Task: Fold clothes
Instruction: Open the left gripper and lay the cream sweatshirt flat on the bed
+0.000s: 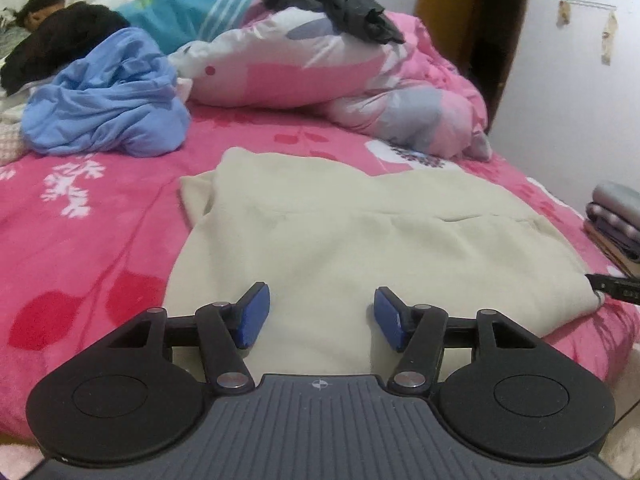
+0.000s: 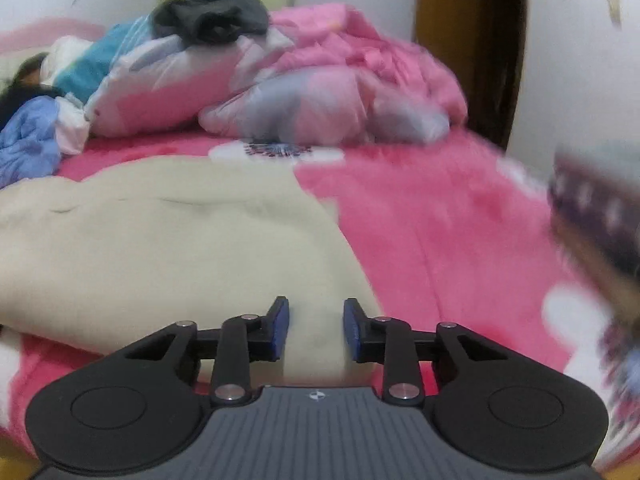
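While one cream garment (image 1: 360, 240) lies flat, left gripper (image 1: 322, 316) apart, right gripper (image 2: 316, 328) apart, both empty.

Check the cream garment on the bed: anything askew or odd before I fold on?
The cream fleece garment lies mostly flat on the pink floral blanket, but one flap pokes out unevenly at its far left corner. Nothing looks damaged.

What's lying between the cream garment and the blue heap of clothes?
Only bare pink bedspread separates the cream garment from the blue heap; the left wrist view shows this.
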